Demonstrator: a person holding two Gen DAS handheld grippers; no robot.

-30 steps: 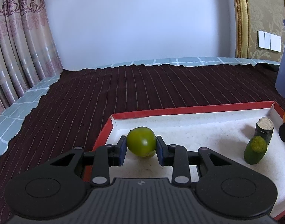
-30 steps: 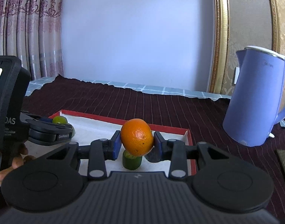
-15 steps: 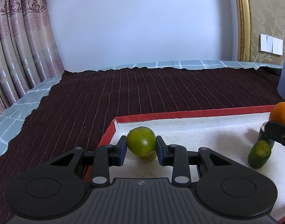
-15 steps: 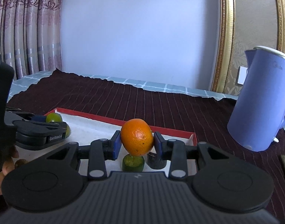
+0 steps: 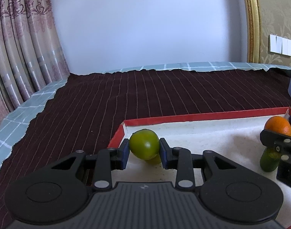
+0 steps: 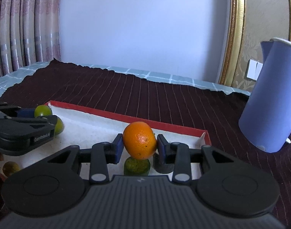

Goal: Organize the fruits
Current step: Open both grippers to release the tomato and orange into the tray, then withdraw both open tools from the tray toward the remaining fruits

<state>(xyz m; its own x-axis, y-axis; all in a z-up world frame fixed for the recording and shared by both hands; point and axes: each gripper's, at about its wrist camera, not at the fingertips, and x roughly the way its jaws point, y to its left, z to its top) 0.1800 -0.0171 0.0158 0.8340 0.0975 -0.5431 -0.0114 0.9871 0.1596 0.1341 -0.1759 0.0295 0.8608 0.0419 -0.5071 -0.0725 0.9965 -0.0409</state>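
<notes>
We log: writing on left hand-held gripper (image 5: 144,150) side too blurred to read. Surface: dark striped cloth (image 5: 145,95), red-rimmed white tray (image 6: 126,114). Blue kettle (image 6: 269,105) to right of right hand-held gripper (image 6: 139,148). Left one clamped on green fruit (image 5: 144,147), above tray's left corner; right one clamped on orange (image 6: 139,140), above green fruit piece (image 6: 136,166).

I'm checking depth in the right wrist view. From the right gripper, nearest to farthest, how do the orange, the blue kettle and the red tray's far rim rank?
1. orange, clamped between the right gripper fingers.
2. red tray's far rim, just beyond the fruit.
3. blue kettle, far right on the dark cloth.
</notes>
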